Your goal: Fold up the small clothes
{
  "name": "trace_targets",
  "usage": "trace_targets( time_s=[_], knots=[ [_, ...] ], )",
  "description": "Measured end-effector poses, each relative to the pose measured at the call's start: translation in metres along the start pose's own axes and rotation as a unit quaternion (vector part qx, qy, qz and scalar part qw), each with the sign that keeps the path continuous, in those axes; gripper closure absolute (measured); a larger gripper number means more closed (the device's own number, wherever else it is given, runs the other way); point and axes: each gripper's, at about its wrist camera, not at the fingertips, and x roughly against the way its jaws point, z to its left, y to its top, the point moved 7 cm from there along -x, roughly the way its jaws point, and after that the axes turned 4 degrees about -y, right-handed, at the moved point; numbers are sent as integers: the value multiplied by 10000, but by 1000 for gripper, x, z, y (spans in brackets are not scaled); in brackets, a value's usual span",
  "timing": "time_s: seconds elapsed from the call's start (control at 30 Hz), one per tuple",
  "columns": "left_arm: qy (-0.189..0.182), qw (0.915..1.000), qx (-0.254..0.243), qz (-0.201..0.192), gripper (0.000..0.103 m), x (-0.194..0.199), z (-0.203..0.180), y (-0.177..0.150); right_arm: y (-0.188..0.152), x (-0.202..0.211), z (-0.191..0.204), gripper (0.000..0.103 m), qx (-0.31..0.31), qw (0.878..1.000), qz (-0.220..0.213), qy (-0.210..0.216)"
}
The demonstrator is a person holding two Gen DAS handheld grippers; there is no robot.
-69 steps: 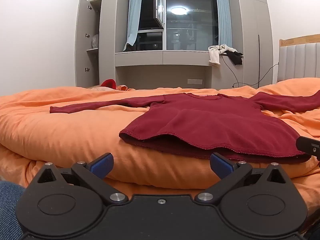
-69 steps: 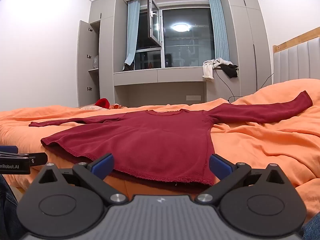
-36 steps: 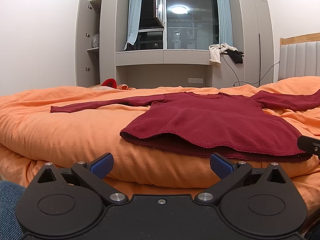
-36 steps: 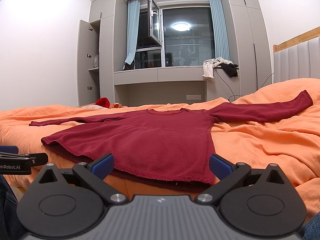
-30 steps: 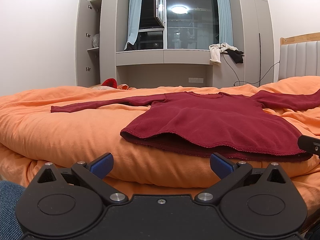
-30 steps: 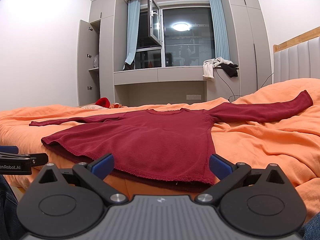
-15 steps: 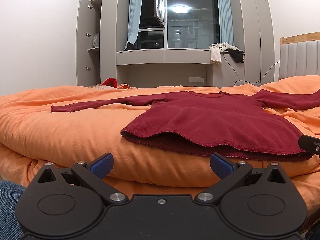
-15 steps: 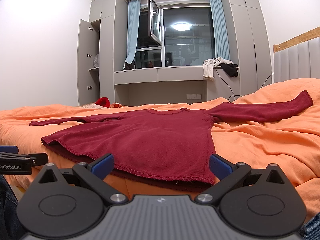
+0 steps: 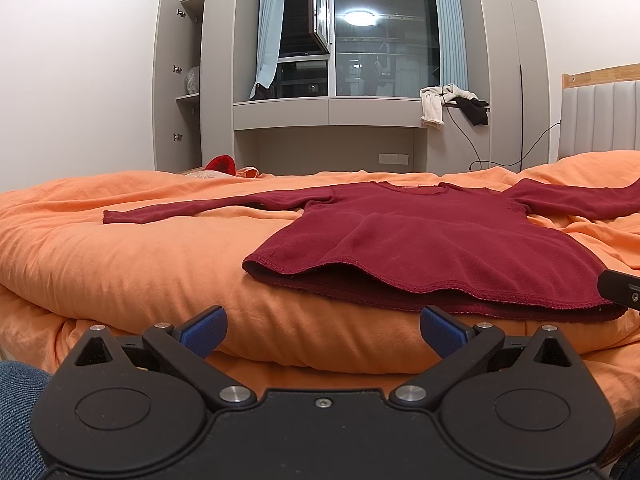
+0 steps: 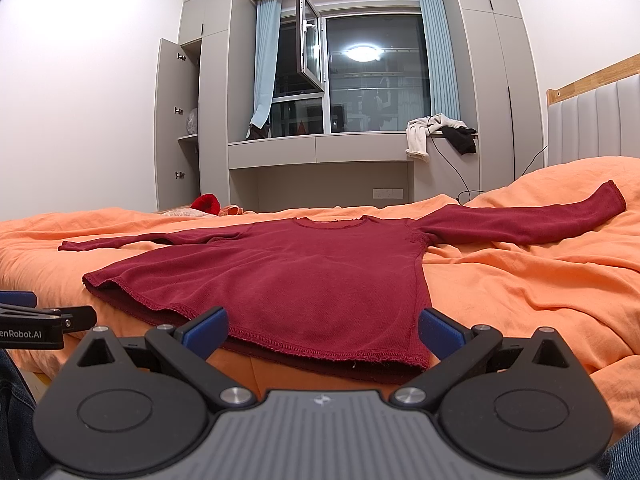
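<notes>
Maroon sweater [image 10: 304,276] flat on orange duvet [image 10: 520,292] — sleeves outspread

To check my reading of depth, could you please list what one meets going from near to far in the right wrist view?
Right hand-held gripper → dark red sweater → orange duvet behind it → window ledge → window.

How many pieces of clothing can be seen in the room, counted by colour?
Dark red: 1, the long-sleeved top spread flat on the orange duvet
Bright red: 1, red item behind the bed
White: 1, white garment on the window ledge
Black: 1, black garment beside it
Total: 4
</notes>
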Motion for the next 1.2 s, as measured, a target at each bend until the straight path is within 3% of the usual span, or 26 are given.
trace_targets(
  time_s=[1.2],
  knots=[
    [21,10000,21,49,1,0,1,0,0,-5,-1,0,-61,10000,7,-54]
  ],
)
